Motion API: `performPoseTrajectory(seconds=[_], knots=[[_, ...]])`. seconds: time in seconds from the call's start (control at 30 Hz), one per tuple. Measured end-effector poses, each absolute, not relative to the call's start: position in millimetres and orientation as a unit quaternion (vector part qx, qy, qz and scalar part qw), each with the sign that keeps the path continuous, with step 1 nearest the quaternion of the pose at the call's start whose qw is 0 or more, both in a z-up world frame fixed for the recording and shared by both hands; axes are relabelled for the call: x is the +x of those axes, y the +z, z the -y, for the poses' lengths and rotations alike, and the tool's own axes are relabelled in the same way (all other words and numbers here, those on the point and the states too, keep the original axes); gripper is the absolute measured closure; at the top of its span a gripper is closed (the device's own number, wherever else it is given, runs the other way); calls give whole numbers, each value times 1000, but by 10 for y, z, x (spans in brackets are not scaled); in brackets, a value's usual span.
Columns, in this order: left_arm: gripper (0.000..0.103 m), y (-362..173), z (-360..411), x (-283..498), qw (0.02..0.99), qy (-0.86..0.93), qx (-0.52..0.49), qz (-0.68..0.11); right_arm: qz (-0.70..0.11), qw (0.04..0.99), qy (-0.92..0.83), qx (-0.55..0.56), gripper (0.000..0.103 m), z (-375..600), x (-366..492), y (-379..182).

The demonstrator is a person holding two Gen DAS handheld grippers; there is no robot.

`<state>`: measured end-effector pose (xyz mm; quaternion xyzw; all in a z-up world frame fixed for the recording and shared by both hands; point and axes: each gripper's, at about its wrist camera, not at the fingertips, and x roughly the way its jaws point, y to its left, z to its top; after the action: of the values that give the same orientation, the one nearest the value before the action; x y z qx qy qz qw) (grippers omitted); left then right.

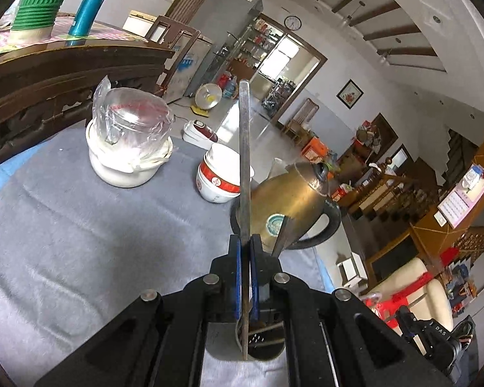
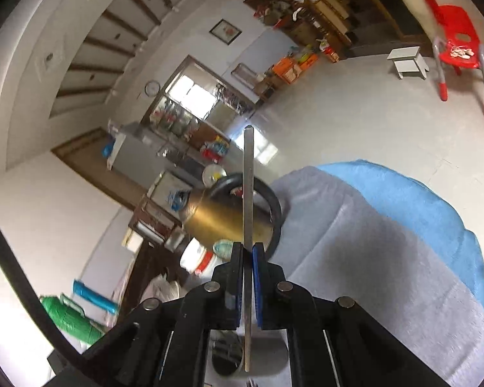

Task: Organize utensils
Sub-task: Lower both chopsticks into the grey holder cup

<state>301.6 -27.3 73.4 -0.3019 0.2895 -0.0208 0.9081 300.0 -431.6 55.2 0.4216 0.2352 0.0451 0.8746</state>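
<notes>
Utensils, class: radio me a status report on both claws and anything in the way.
Left claw shut on a flat metal utensil. Right claw shut on another metal utensil. Brass kettle close ahead on grey cloth.

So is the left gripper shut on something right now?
Shut: the left gripper has its blue pads pressed against a flat metal utensil handle running forward between them.

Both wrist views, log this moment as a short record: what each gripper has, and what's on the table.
left gripper: shut on a flat metal utensil handle
right gripper: shut on a second metal handle
holder: metal utensil cup below the left fingers
table: grey cloth
nearby: brass kettle, red-and-white bowls, plastic-wrapped white pot
</notes>
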Motion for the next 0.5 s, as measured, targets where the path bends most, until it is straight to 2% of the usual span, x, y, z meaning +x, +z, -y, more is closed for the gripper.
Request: performPoseTrajectory(seconds=[0.3,0.5], knots=[[97,703,449,3132,928,-2,-264,-264,-220,881,56,416,97,4106,3293,506],[97,636,527,3133,934,0,-244,-260,-221,902,76,364,97,3805,3322,521]])
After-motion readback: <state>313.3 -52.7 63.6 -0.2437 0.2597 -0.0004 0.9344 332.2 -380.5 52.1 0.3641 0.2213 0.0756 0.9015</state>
